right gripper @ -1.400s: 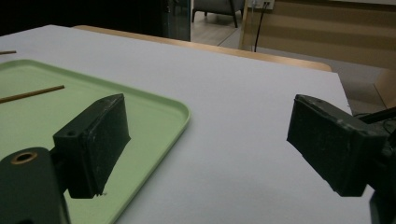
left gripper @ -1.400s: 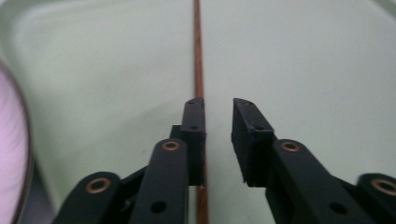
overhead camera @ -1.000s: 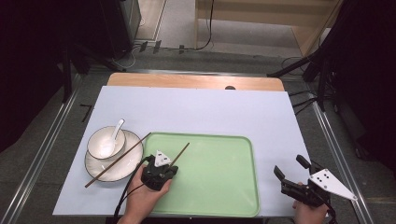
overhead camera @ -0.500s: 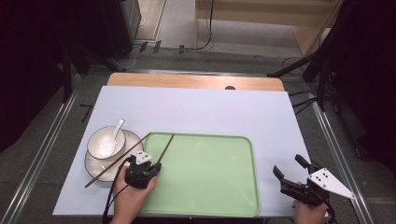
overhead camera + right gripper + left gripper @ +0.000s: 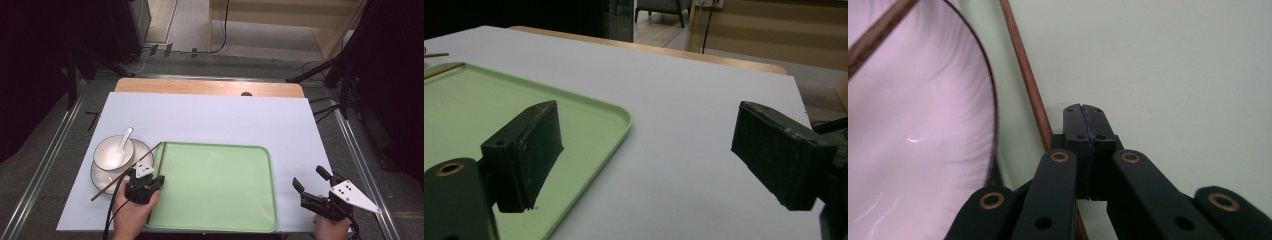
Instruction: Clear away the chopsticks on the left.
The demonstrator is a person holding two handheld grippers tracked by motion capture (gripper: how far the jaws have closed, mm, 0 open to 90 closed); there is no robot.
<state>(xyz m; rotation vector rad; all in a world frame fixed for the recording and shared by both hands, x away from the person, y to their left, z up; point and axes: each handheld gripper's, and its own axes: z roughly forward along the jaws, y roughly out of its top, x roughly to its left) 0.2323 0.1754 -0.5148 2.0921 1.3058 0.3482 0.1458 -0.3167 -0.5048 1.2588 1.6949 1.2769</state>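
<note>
Because it is a thin, stiff wooden stick, the chopstick (image 5: 161,157) lying on the left rim of the green tray (image 5: 215,220) should be very light but prone to rolling and slipping, and, judging from its slimness, it needs a pinch near the middle of its length, square across the shaft, so it does not swing. In the left gripper view the same chopstick (image 5: 1024,80) runs up and away just to the left of the left tongs (image 5: 1083,112), whose jaws are pressed together with nothing between them; its near end passes beneath the linkage. A second chopstick (image 5: 125,172) leans across the saucer (image 5: 102,181) beside it, under a white bowl (image 5: 113,152) with a spoon (image 5: 123,139). Well apart, near the table's (image 5: 210,117) front right corner, the right tongs (image 5: 312,189) hang spread wide, gripping nothing, off the tray.
</note>
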